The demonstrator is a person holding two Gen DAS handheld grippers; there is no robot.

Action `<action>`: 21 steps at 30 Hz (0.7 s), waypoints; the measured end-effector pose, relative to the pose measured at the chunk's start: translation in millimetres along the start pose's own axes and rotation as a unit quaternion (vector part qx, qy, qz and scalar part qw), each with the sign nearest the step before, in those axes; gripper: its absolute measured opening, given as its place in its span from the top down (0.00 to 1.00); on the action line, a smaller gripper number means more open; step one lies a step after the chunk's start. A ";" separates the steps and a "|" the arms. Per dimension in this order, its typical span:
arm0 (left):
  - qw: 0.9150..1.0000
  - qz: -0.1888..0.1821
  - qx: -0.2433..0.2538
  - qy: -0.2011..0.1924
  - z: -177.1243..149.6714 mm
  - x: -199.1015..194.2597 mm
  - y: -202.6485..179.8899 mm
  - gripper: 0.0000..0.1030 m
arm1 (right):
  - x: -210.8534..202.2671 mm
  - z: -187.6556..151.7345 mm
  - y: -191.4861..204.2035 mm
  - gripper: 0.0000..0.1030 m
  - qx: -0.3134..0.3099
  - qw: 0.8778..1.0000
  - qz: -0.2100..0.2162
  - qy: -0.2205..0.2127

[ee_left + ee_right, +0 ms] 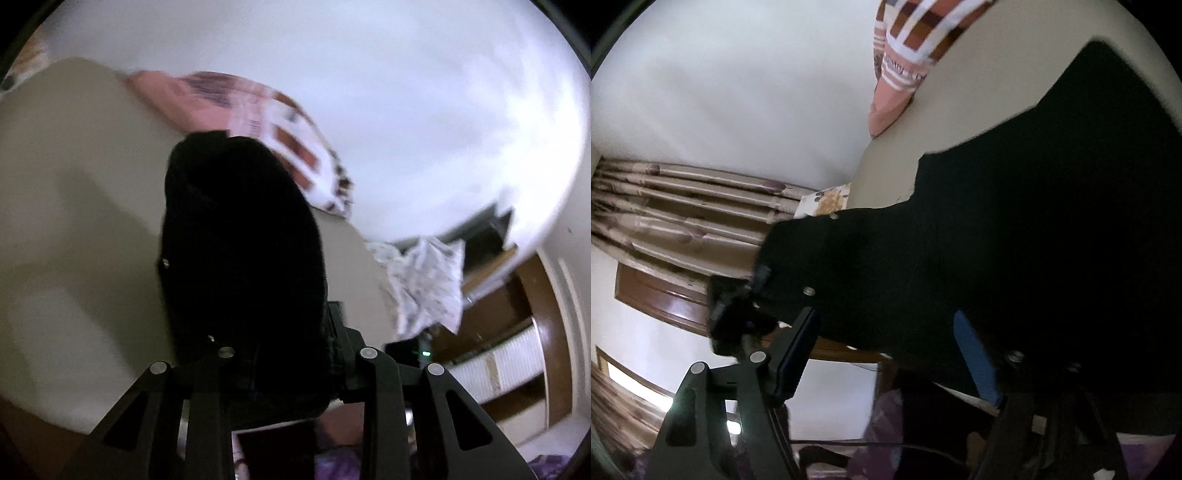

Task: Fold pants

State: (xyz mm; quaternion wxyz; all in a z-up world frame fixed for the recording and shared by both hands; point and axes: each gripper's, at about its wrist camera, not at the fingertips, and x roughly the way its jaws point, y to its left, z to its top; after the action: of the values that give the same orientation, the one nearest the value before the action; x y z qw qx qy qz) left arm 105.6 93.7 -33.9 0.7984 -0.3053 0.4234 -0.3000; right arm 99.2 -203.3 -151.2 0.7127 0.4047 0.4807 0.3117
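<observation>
Pants point(240, 258), black and bunched, fill the middle of your left wrist view, lying on the beige surface point(74, 221) and running straight back between the fingers of your left tool point(280, 365), which is clamped on the near end of the cloth. In your right wrist view the pants point(1034, 221) spread wide across the right half, over the same beige surface point(997, 92). Your right tool point(886, 347) has its fingers well apart, the dark left finger point(798, 354) and the blue-padded right finger point(975, 362) with the black cloth passing between them; you cannot tell from this whether they pinch it. A pink striped cloth point(258, 107) lies at the far edge of the surface, beyond the pants. A patterned white cloth point(424, 288) sits at the right edge. Curtains point(683, 206) hang at the left in the right wrist view.
</observation>
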 end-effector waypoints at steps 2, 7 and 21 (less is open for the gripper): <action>1.000 -0.018 0.014 0.016 -0.3 19.7 -20.9 0.71 | -13.6 0.9 -6.7 0.27 -0.011 1.000 -0.003 -0.001; 0.994 -0.058 0.046 0.079 -11.2 97.6 -71.7 0.71 | -41.7 0.4 -30.1 0.28 0.000 1.000 0.017 -0.017; 0.973 -0.130 0.082 0.173 -34.2 196.9 -113.3 0.66 | -69.0 -6.3 -56.9 0.23 0.001 0.999 0.024 -0.028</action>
State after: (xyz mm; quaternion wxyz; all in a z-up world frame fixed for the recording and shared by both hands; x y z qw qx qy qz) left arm 142.1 -131.2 -62.5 0.6894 -0.2349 0.4860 -0.4830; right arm 72.8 -286.3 -172.5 0.7178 0.4259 0.4506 0.3168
